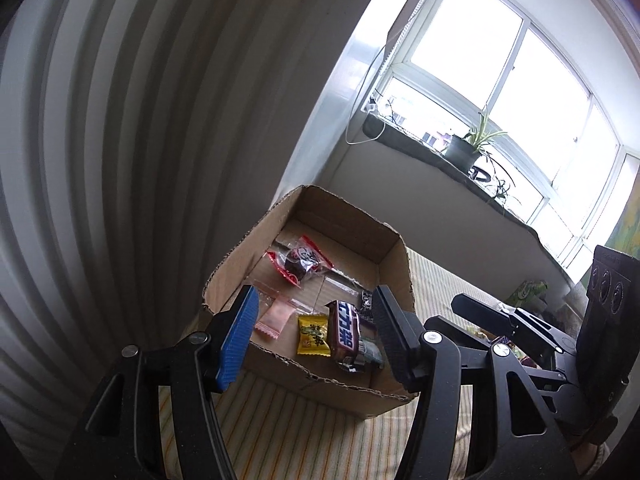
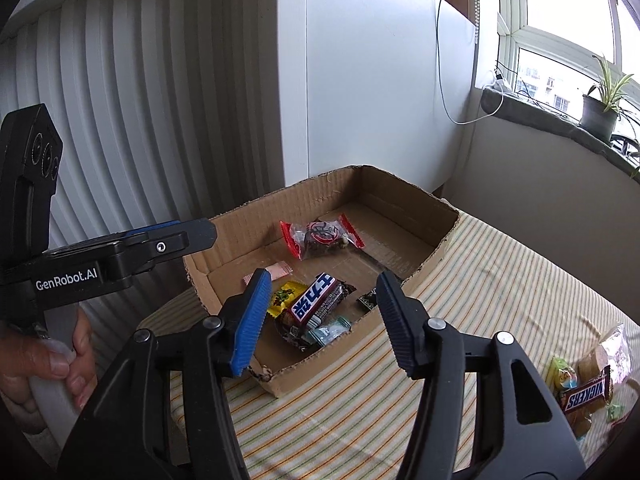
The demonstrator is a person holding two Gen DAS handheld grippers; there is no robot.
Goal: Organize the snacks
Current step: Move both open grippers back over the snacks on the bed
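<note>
An open cardboard box [image 1: 224, 272] [image 2: 400, 184] stands on a striped cloth. It holds a Snickers bar [image 1: 344, 332] [image 2: 316, 300], a yellow candy [image 1: 312, 336] [image 2: 286, 296], a red-edged packet of dark snack [image 1: 300, 260] [image 2: 322, 236], a pink sachet [image 1: 276, 316] [image 2: 276, 270] and a small green-white candy [image 2: 330, 330]. My left gripper [image 1: 316, 332] is open and empty above the box's near wall. My right gripper [image 2: 324, 312] is open and empty over the box's near corner. The left gripper also shows at the left of the right wrist view [image 2: 176, 240].
A pile of loose snacks with another Snickers bar [image 2: 586, 394] lies on the striped cloth [image 2: 500, 300] at the right. A ribbed white wall [image 2: 140, 120] stands behind the box. A windowsill with a potted plant [image 2: 600, 108] and a hanging cable [image 2: 444, 80] are at the back right.
</note>
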